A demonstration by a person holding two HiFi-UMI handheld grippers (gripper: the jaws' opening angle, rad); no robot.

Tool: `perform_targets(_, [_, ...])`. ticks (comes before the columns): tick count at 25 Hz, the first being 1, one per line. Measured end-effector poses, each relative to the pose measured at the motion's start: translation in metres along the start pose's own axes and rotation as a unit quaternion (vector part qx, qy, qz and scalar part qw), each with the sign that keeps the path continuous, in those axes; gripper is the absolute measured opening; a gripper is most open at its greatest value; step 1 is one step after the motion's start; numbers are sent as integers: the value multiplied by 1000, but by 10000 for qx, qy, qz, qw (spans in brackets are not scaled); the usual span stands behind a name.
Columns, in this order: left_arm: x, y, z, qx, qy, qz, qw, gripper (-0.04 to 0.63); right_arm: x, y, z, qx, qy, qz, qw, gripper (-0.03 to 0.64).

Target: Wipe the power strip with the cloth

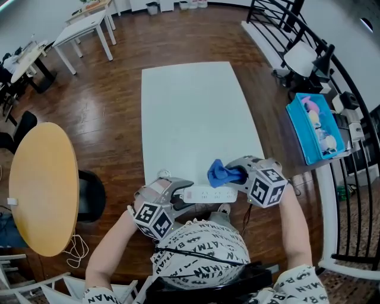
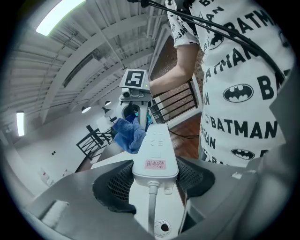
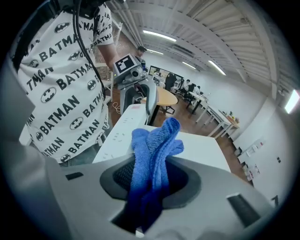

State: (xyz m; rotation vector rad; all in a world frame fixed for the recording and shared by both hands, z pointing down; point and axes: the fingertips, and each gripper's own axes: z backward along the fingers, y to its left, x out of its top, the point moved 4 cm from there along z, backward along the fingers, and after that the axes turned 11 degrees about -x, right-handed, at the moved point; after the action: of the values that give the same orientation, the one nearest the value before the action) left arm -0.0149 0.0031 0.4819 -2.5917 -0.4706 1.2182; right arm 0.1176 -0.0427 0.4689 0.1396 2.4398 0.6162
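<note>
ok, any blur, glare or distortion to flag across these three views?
Head view: mild barrel bend on the railing, table evenly lit, no blur. Left gripper view: strong fisheye, dark corners, ceiling lamp blown out, power strip sharp. Right gripper view: same fisheye; cloth sharp but dark down between the jaws.

White table (image 1: 190, 113) on dark wood floor (image 1: 113, 107), round yellow table (image 1: 41, 184) at left, blue bin (image 1: 297, 130) by black railing (image 1: 270, 18)

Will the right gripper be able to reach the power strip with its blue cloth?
Probably yes: the right gripper holds the blue cloth just beside the power strip, which the left gripper holds up; nothing lies between them.
</note>
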Motion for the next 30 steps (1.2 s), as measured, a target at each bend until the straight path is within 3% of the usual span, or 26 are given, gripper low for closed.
perform_targets(11, [15,-6,-7,-126,-49,-272,9995,282,53,-2,-13,211,-338,553,9977,135])
perform_targets(30, [9,4,10,100,-185,-4,9998,282,16,-4,9,398,277,744,9960,137])
